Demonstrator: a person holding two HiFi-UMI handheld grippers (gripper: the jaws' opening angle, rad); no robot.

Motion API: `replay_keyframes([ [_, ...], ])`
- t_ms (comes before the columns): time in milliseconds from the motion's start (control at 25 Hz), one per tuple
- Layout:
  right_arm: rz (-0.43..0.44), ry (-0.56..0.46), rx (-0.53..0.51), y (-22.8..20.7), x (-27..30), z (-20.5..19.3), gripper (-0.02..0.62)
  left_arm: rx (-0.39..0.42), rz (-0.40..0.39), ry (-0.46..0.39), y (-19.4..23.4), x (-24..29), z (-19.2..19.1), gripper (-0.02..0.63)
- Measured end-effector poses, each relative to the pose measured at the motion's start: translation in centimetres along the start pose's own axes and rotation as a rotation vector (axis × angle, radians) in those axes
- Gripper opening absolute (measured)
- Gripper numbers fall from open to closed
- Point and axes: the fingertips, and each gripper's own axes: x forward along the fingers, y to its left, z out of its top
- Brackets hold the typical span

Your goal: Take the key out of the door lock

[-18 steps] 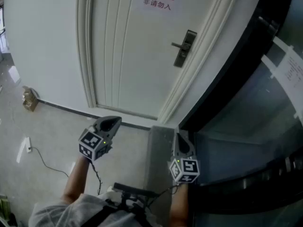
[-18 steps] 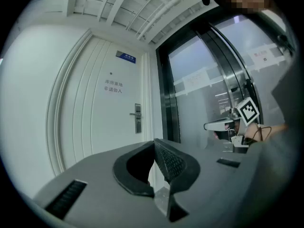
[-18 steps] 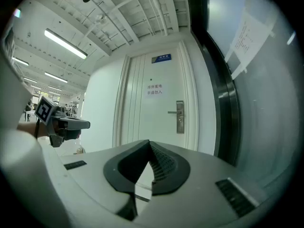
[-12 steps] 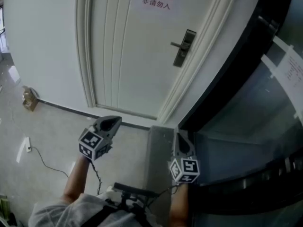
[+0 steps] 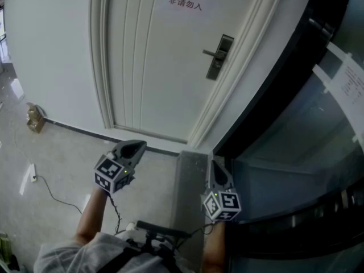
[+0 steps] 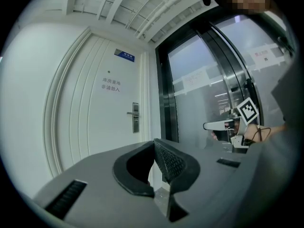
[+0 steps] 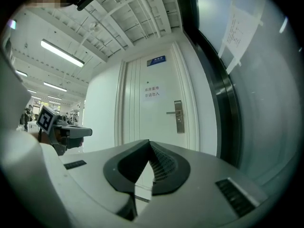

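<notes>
A paper notice (image 5: 348, 89) is stuck on the glass wall (image 5: 296, 158). Far left of the glass wall, a small brown box (image 5: 36, 120) sits on the floor (image 5: 62, 152), where a black cable (image 5: 54, 195) also trails.

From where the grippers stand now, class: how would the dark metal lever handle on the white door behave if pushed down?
Probably stiff: the dark lever handle looks like metal, a short bar fixed to a tall metal lock plate. It would likely pivot, not bend, since it juts sideways from one end. Its smooth sheen suggests it may be slippery.
</notes>
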Motion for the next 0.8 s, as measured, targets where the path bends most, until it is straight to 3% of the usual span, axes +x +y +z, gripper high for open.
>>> replay_keyframes([
  [800,0.043,0.025,-0.035,-2.2,-0.9,-1.5,0.011,0.018,0.046,-0.003,-3.1,1.1,-0.5,0.005],
])
